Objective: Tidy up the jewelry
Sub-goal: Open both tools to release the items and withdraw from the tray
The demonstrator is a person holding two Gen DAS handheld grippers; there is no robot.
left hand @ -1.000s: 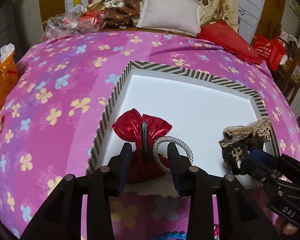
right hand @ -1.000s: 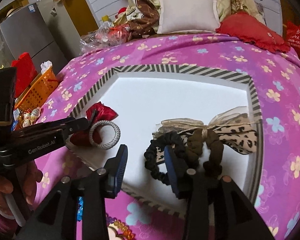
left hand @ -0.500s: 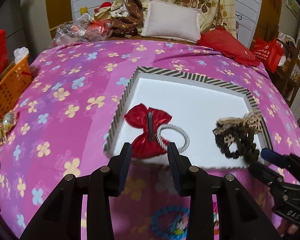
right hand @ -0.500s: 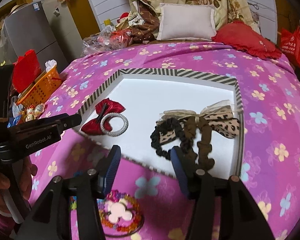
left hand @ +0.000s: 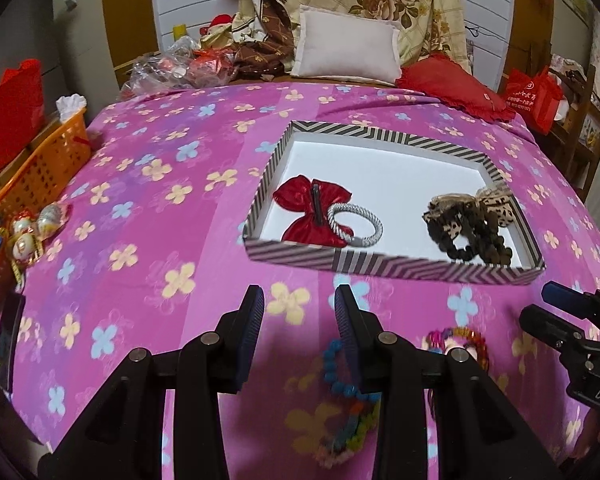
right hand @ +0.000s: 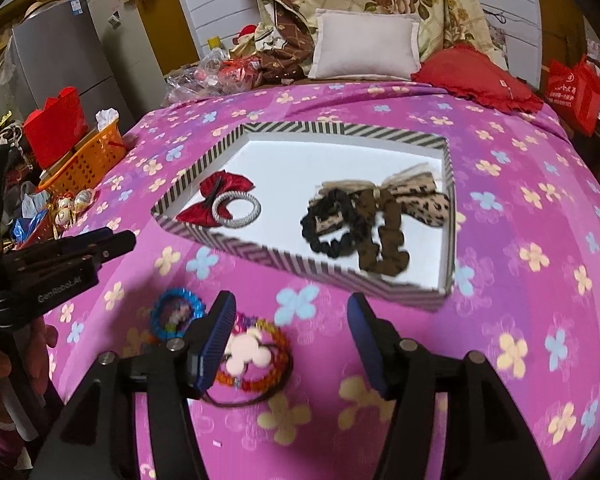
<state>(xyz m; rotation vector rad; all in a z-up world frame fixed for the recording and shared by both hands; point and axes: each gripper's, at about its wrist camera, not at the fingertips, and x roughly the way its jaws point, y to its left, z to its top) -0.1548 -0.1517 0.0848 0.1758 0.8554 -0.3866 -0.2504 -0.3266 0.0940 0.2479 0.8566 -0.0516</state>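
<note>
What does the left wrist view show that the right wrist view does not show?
Only the left wrist view: the right gripper from the side, a dark flat device at the bed's left edge.

Only the right wrist view: the grey refrigerator, the left gripper from the side.

Both: the striped cardboard tray holding the shiny red fabric bow, the silver braided hair tie and dark scrunchies; beaded bracelets on the pink floral bedspread.

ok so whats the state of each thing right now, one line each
striped shallow box: lidless, holding hair pieces
red satin bow clip: in box, under silver ring
silver braided hair ring: resting on bow
blue beaded bracelet: on bedspread, outside box
left gripper: empty
right gripper: opening, empty
</note>
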